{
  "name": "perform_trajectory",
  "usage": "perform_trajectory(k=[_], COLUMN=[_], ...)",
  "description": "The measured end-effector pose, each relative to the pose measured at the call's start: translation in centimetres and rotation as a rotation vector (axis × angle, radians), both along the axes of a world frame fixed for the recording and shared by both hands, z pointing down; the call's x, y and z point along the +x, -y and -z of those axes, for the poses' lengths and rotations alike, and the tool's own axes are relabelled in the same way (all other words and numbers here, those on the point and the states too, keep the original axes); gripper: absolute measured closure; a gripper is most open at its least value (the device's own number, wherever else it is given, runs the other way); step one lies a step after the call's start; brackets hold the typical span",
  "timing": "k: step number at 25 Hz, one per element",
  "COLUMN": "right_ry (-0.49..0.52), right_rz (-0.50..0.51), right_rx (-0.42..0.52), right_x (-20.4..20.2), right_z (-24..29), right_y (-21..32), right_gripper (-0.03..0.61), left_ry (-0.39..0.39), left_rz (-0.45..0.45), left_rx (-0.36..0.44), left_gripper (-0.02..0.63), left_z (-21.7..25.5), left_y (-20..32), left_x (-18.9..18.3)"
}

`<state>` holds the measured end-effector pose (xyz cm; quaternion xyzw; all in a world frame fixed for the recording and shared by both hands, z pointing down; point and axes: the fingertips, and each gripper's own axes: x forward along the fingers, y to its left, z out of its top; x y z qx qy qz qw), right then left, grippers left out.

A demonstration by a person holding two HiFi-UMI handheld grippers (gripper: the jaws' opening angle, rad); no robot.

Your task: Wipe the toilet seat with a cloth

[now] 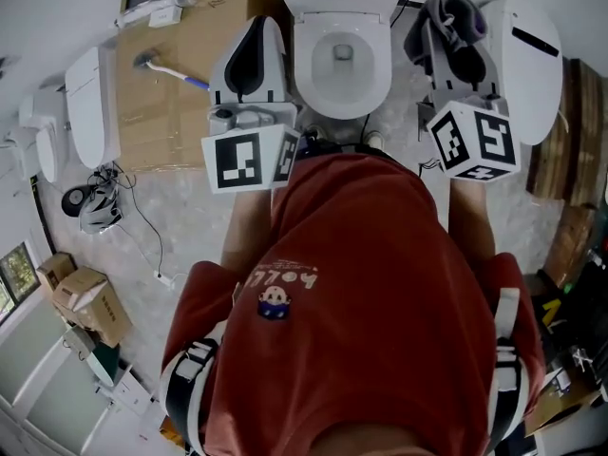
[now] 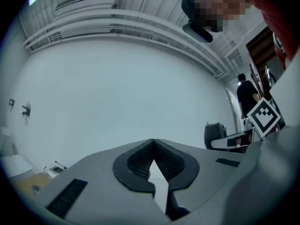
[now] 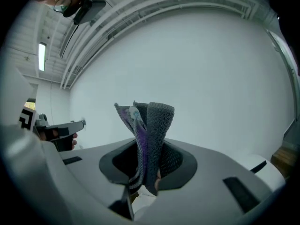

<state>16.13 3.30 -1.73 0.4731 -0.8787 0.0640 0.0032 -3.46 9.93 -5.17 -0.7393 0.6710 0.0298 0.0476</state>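
The right gripper (image 3: 144,144) is clamped on the cloth (image 3: 152,123) - a grey knit fold with a purple-striped layer. It is pinched low between the pads, and its free end stands up past the tips. Held that way, a loose fold is probably kept ready as the wiping face. The left gripper (image 2: 153,146) is closed tip to tip with nothing between the pads, so it is judged to be a spare hand only.

In the head view the left gripper (image 1: 249,60) is seen at 11 o'clock and the right gripper (image 1: 456,46) at 1 o'clock, with the cloth (image 1: 454,12) bunched dark at its front. Between them, at 12 o'clock, the toilet seat (image 1: 380,65) is seen. The 2 grippers flank it and appear to be apart from it, so wiping is judged not to be under way at this moment.

Much is withheld. Both gripper views are filled by bare wall and ceiling, so the seat is shown in neither. The near edge of the seat is cut off by the red shirt (image 1: 380,283) and the marker cubes (image 1: 242,160). Whether the seat is wet, dirty or already wiped cannot be told. A cardboard sheet (image 1: 180,84) at 10 o'clock carries a long-handled tool (image 1: 171,69) - possibly a brush, too small to confirm.
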Motion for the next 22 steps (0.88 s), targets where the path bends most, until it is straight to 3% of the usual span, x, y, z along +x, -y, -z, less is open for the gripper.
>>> perform_trajectory(k=[7,22], right_ry=[-0.004,-0.066], right_rz=[-0.043,-0.059], right_rx=[0.124,0.151], right_x=[0.3,-0.8], right_z=[3.4,4.0], right_y=[-2.0,-2.8], right_gripper=[0.499,0.499], left_ry=[0.025,0.022], left_rz=[0.007,-0.001], left_rx=[0.024,0.031], left_gripper=[0.601,0.601], left_z=[0.8,0.5], left_y=[-1.1,-1.2], left_x=[-0.3,-1.3])
